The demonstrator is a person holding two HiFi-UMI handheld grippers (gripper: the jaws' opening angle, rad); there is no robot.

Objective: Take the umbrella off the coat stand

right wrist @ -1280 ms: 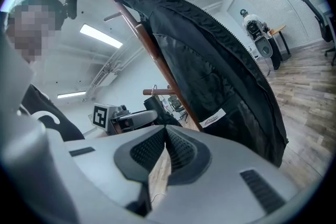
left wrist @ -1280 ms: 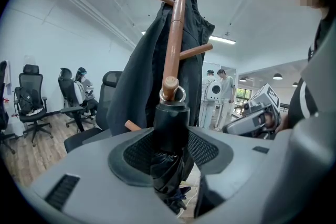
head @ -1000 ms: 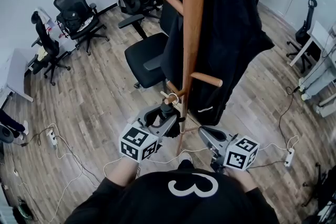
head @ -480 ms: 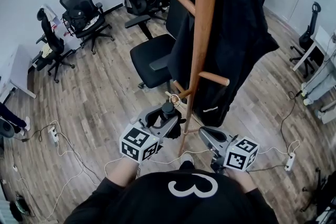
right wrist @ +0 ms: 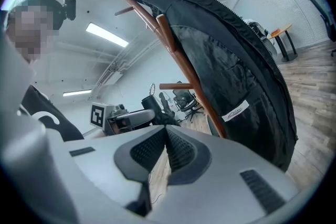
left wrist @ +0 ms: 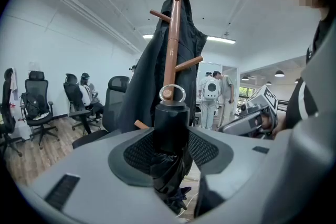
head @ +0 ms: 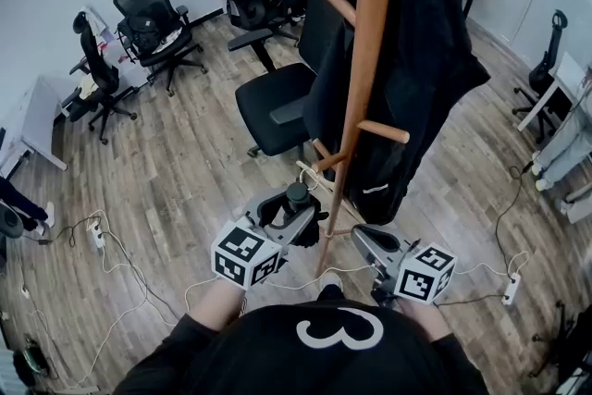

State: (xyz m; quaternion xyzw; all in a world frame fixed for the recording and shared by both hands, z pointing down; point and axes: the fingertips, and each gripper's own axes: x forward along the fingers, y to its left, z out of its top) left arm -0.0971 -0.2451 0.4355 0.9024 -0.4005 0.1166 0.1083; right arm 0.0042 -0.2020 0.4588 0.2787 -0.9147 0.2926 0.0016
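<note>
L tongs clenched on folded umbrella, long axis upright, ring end up, just beside coat stand's low peg. Can't tell if ring's clear yet. R tongs pressed together, empty, farther off.

support: wood floor | standing: coat stand, office chairs | lying: cables, power strip
</note>
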